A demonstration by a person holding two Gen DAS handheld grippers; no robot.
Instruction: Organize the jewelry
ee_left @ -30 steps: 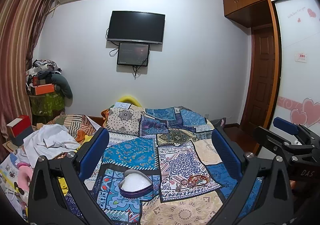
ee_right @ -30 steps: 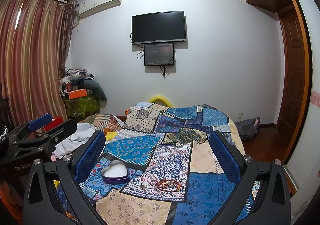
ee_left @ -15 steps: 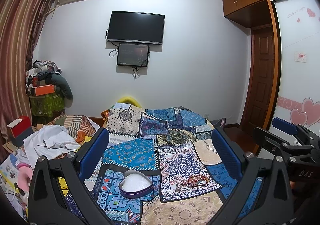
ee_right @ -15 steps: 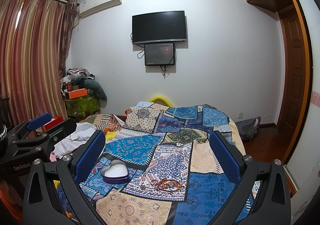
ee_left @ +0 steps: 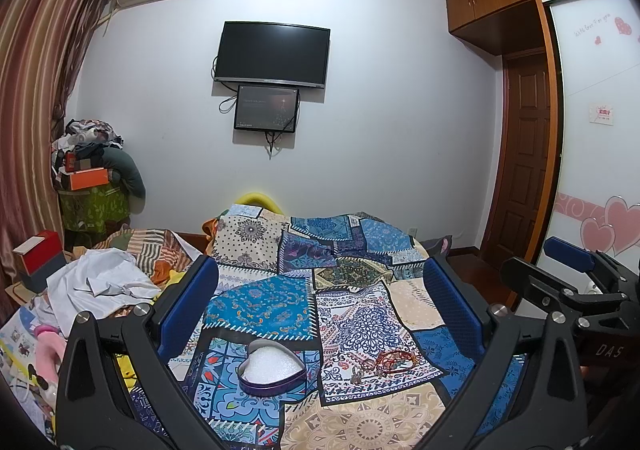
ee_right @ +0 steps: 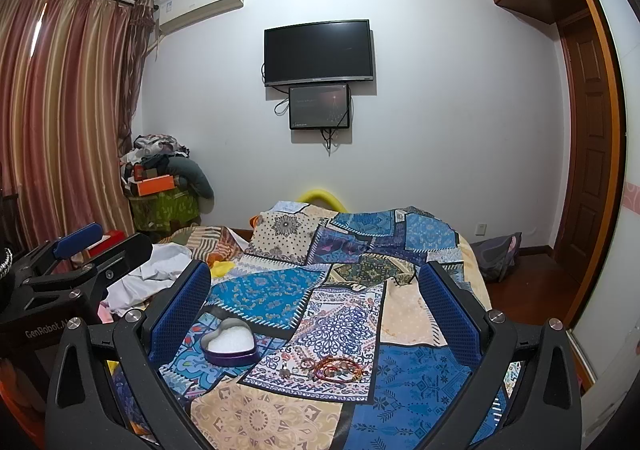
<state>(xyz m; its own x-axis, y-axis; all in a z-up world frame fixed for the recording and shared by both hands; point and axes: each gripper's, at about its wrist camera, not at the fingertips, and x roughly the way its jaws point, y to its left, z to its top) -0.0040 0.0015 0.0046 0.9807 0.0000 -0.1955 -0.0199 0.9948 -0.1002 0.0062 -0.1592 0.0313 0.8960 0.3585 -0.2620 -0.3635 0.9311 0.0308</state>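
Below, bracelets (ee_right: 336, 366) beside heart box (ee_right: 229, 342), between wide, empty right tongs (ee_right: 316, 306).

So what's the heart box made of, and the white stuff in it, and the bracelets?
The heart box looks like thin metal: its purple wall is smooth with a slight shine. The white filling looks like soft foam or fabric padding, matte and grainy. The bracelets seem to be small beads on red cord; too small to be sure.

Heart-shaped purple box (ee_left: 273, 366), open, white lining; beaded bracelets (ee_left: 394, 358) piled just right, on quilt.
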